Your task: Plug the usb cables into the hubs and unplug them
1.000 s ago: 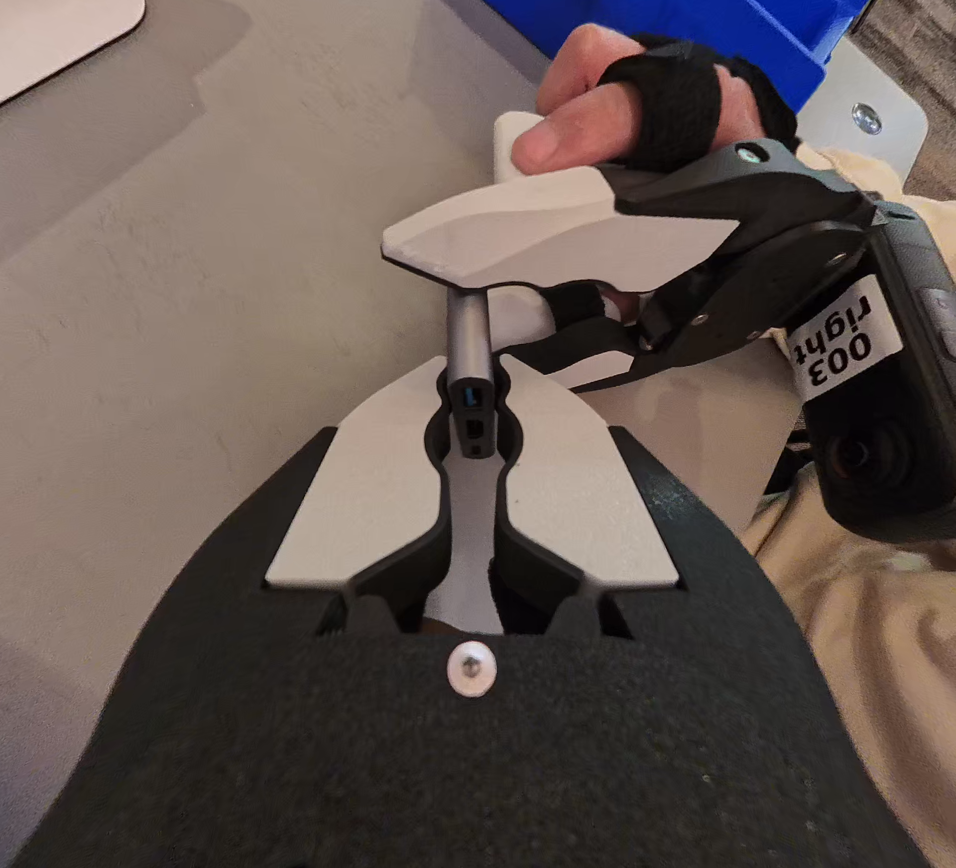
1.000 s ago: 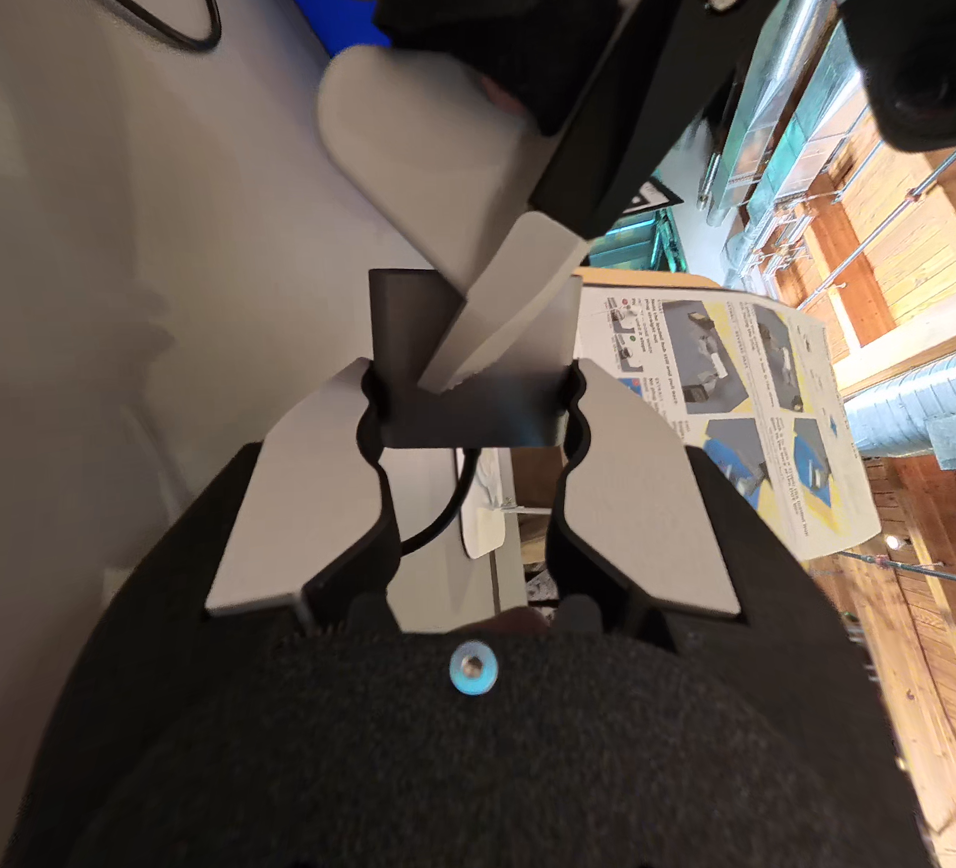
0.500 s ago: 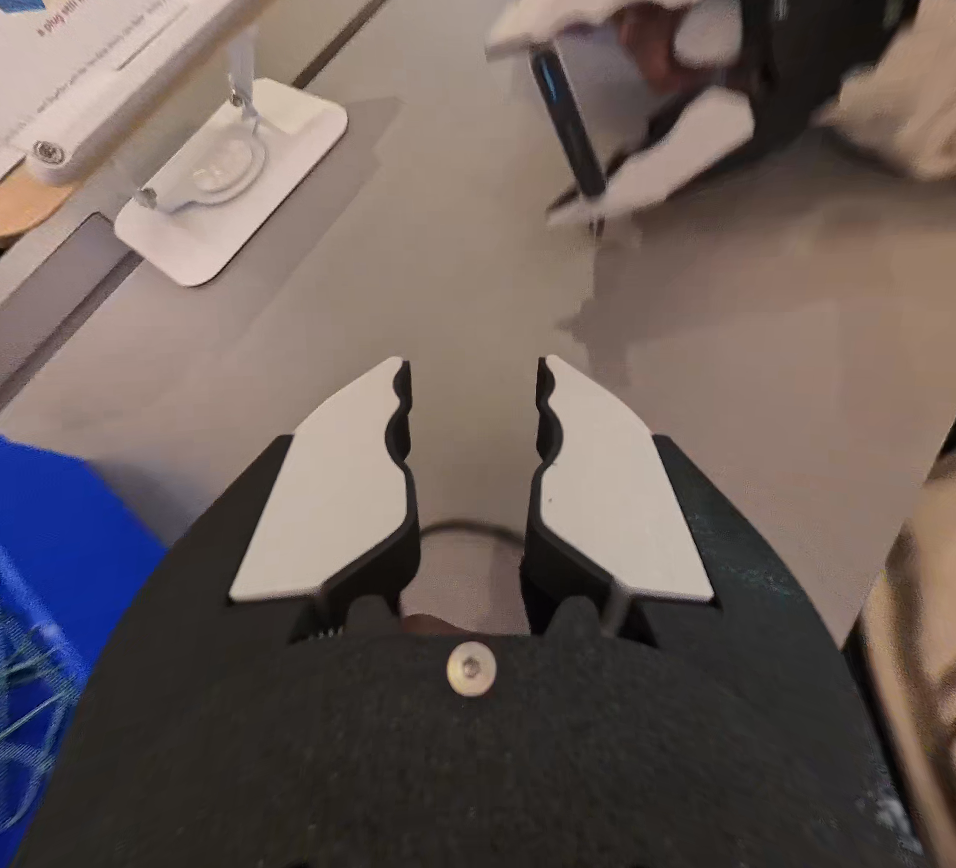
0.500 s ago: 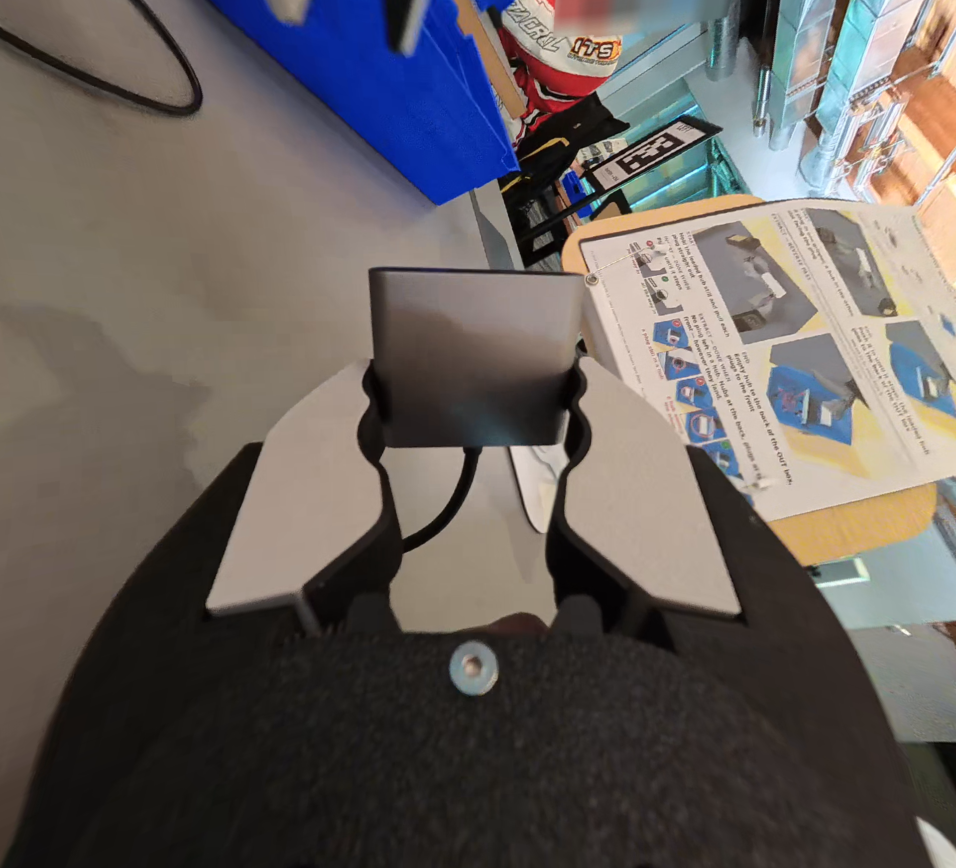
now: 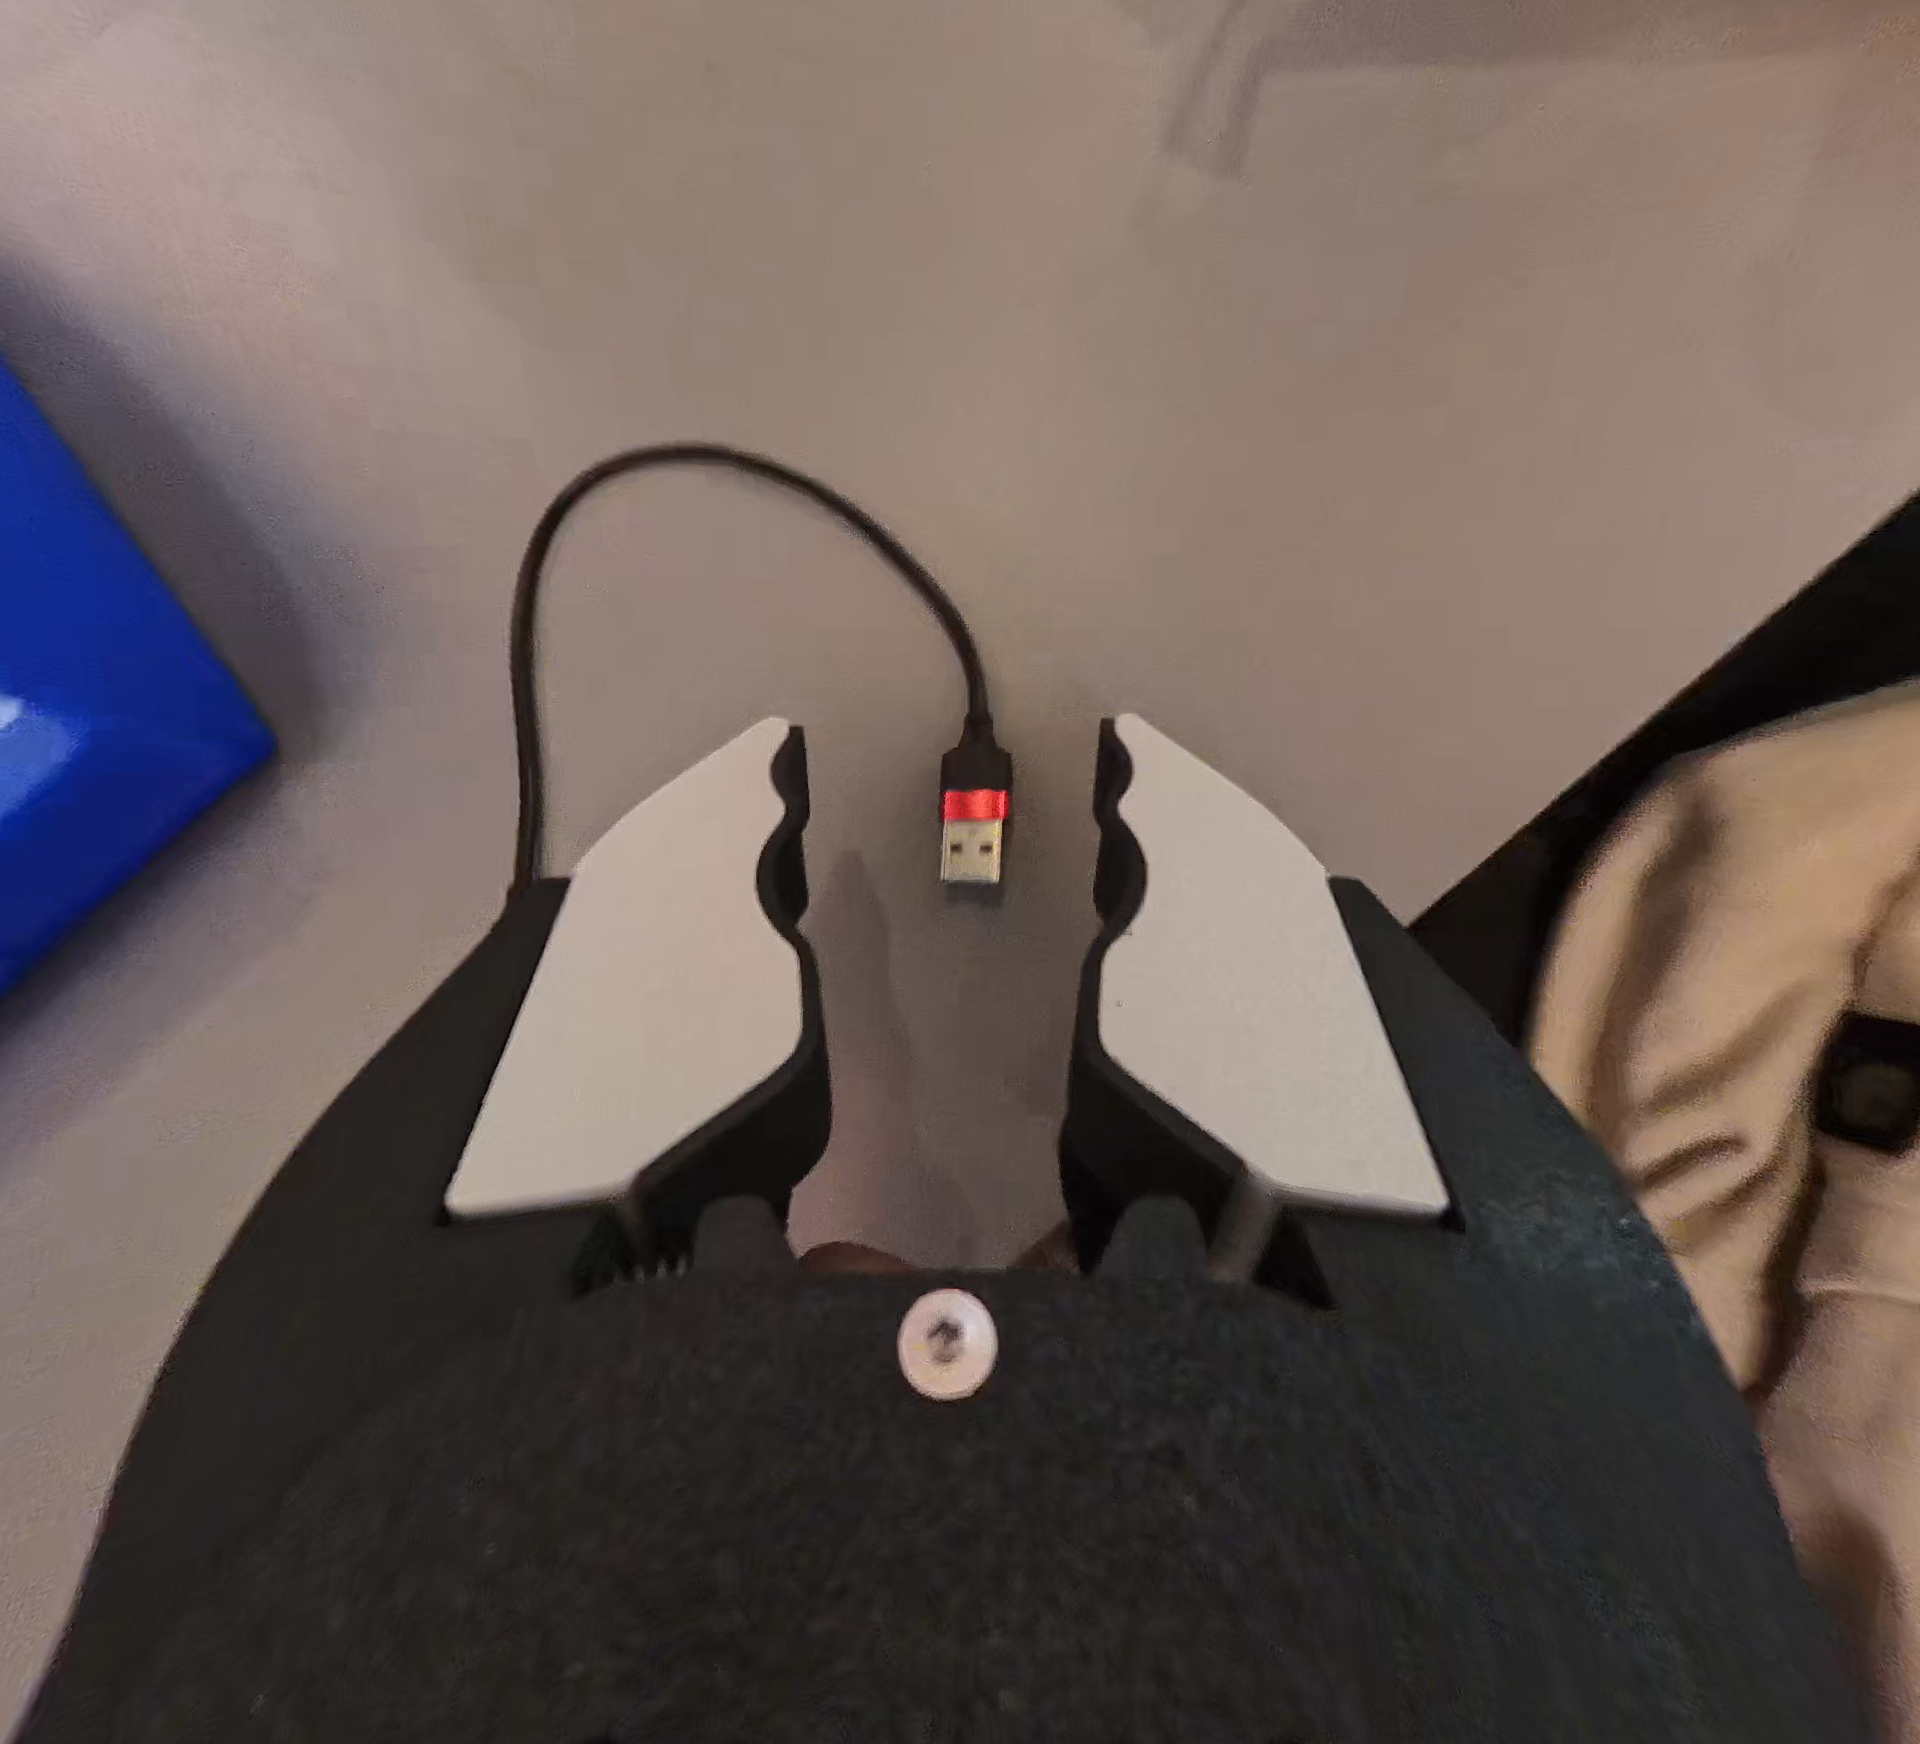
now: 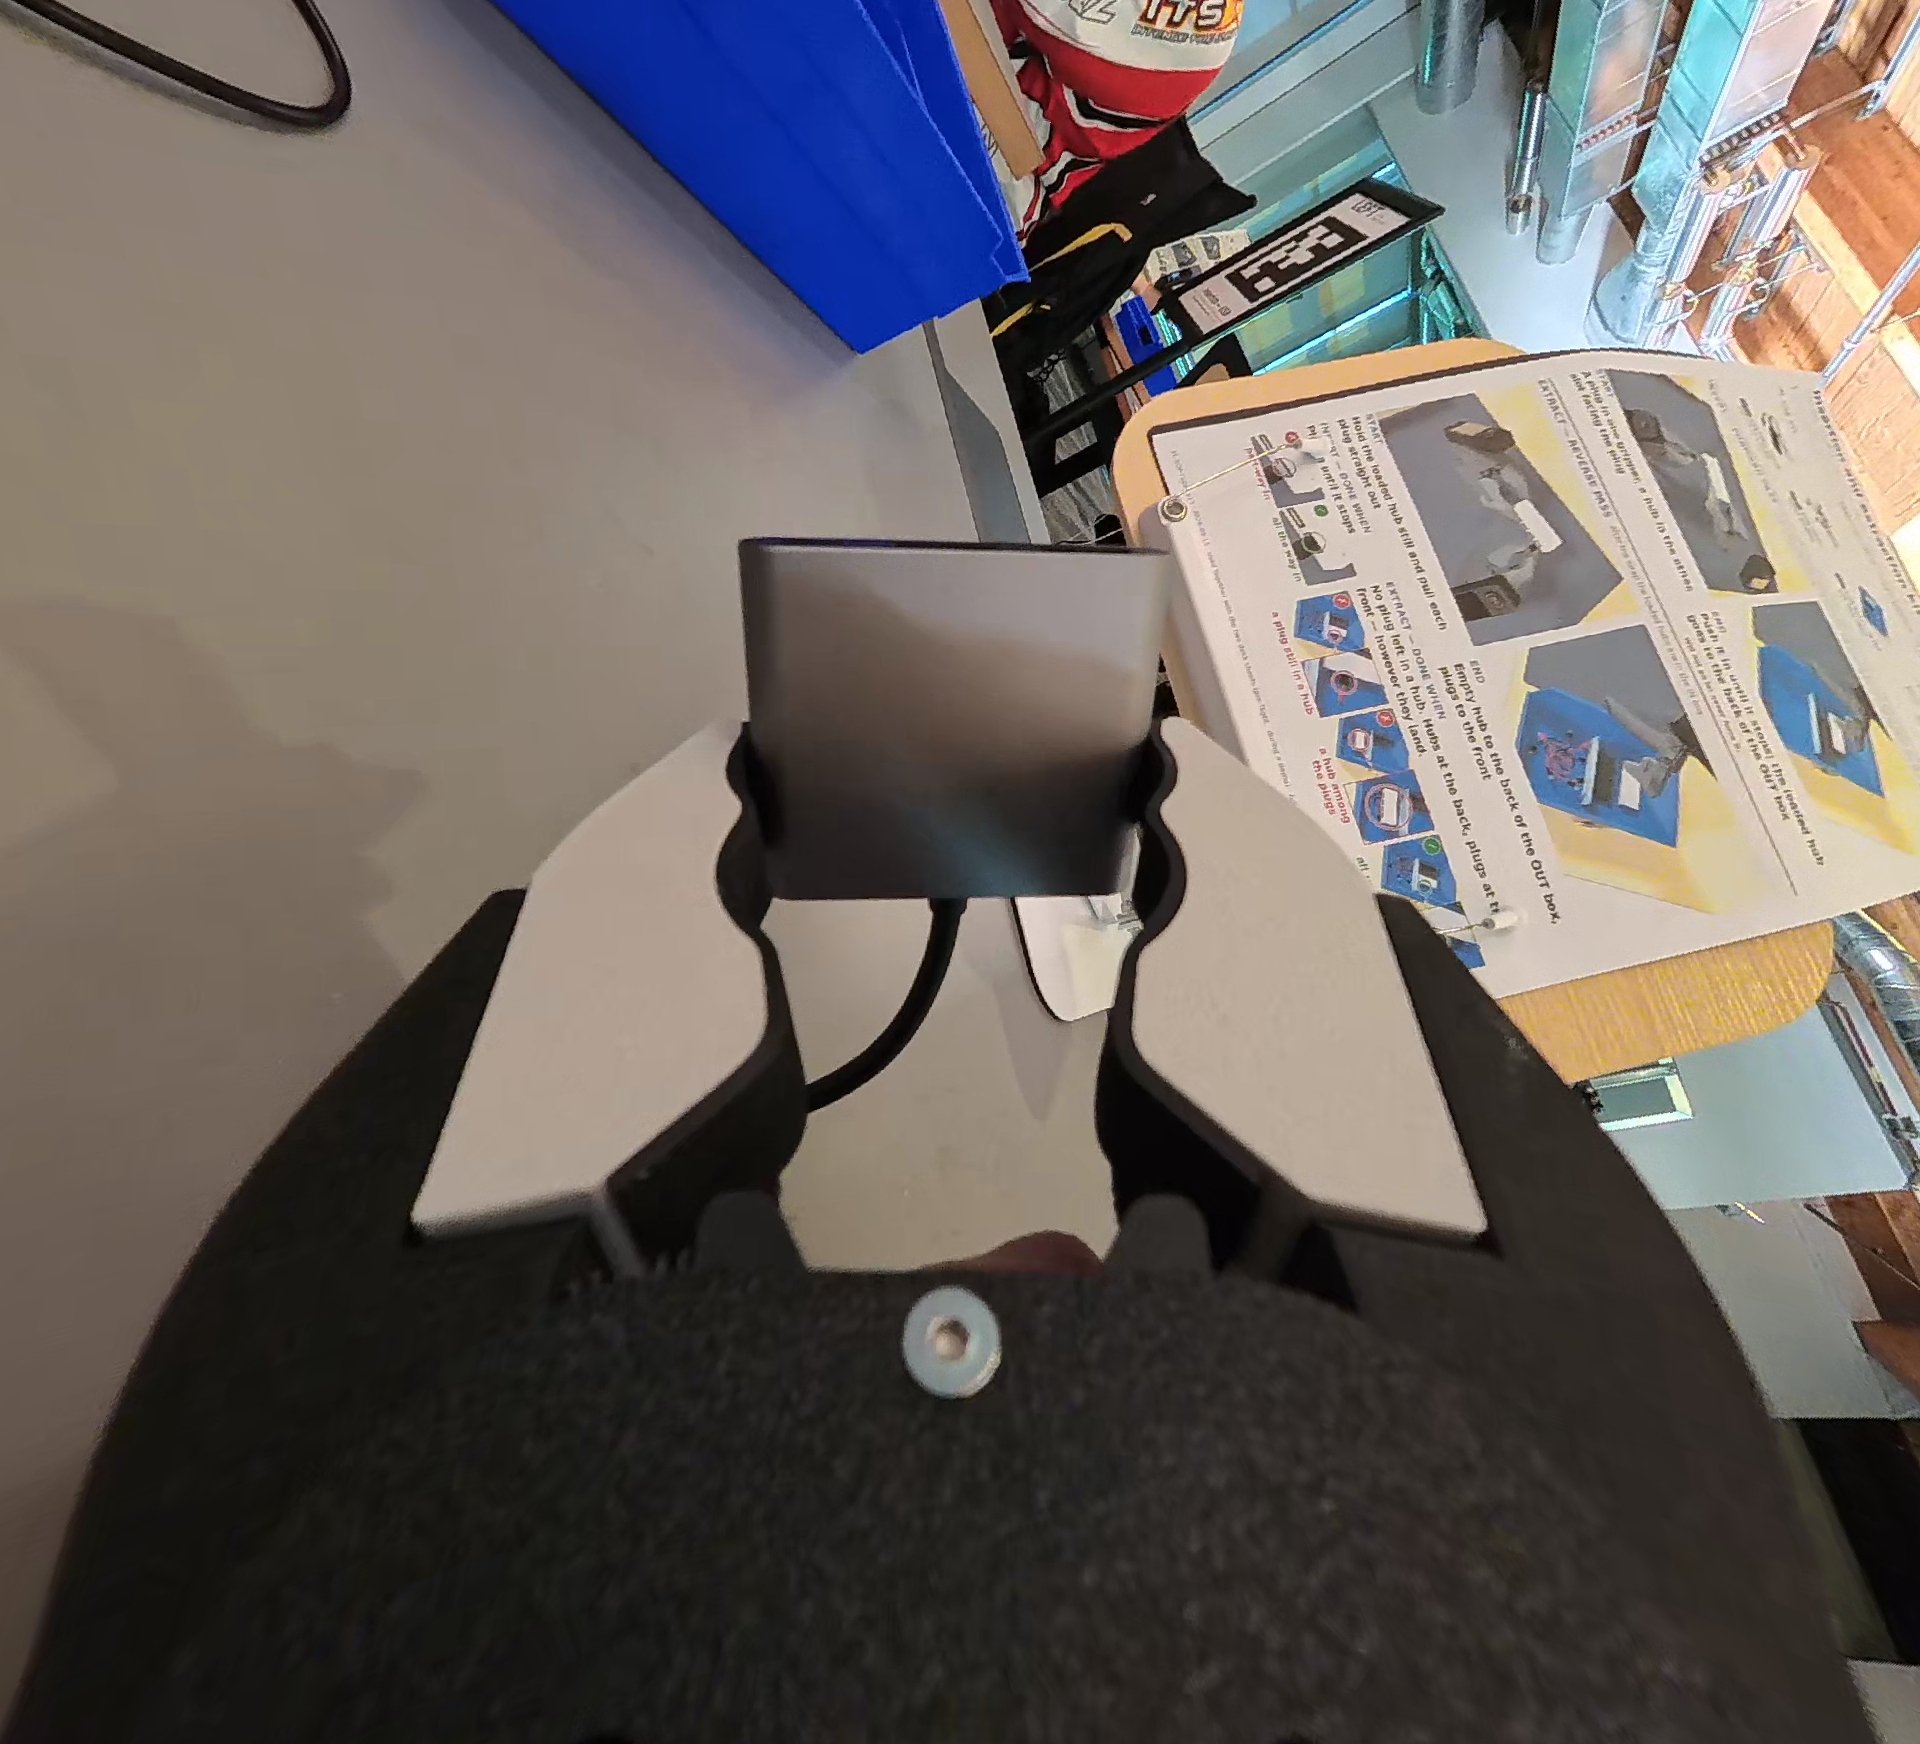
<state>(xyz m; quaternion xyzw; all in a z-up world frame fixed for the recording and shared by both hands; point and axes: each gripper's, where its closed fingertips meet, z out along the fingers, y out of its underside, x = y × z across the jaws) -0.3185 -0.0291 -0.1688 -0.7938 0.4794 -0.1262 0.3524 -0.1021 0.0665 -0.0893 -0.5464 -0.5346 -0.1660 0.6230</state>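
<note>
In the left wrist view a black USB cable point(image 5: 727, 489) lies looped on the grey table point(image 5: 1039, 240). Its plug point(image 5: 975, 827), metal with a red band, lies flat on the table between my left gripper's fingers. My left gripper point(image 5: 951, 759) is open above it, and neither pad touches the plug. In the right wrist view my right gripper point(image 6: 951, 759) is shut on a flat grey USB hub point(image 6: 951, 707), both pads pressed on its side edges. The hub's black cord point(image 6: 894, 1019) hangs down behind it. The hub's ports are hidden.
A blue bin point(image 6: 707, 53) stands on the table ahead of the right gripper; a blue bin corner point(image 5: 94, 686) shows at left in the left wrist view. A black cable loop point(image 6: 239, 42) lies by the bin. An instruction sheet on a wooden board point(image 6: 1558, 655) stands at right. A person's beige clothing point(image 5: 1714, 1019) is at right.
My left gripper let go of the hub's end, opened, and swung away down over the USB plug on the table. My right gripper kept its hold on the hub.
</note>
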